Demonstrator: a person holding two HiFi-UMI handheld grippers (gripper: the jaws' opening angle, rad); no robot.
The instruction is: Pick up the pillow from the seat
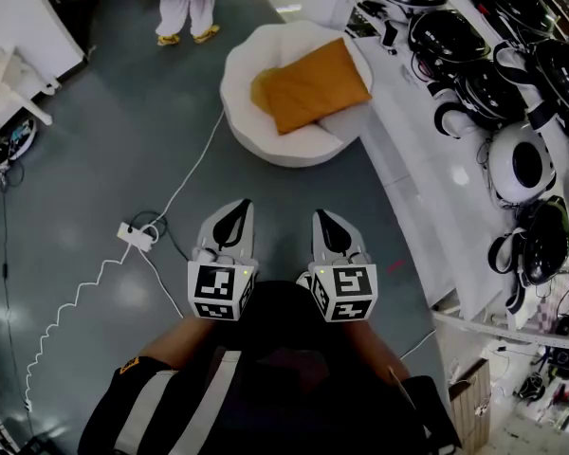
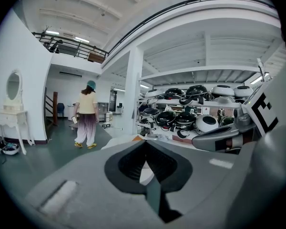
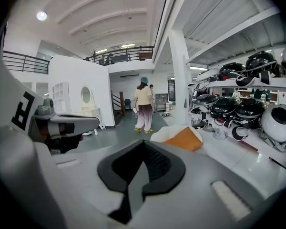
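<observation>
An orange pillow (image 1: 311, 85) lies on a round white seat (image 1: 256, 121) ahead of me on the grey floor; its corner also shows in the right gripper view as the orange pillow (image 3: 183, 139). My left gripper (image 1: 233, 212) and right gripper (image 1: 326, 219) are held side by side close to my body, well short of the seat. Both are shut with nothing between the jaws. In the left gripper view the seat (image 2: 115, 141) is mostly hidden behind the shut left gripper (image 2: 145, 144). The right gripper (image 3: 144, 146) points toward the seat.
A long white shelf (image 1: 427, 150) with several black and white helmets (image 1: 518, 164) runs along the right. A white power strip (image 1: 136, 235) and cable lie on the floor at left. A person (image 1: 187, 8) stands beyond the seat. A white dressing table (image 3: 88, 113) stands far left.
</observation>
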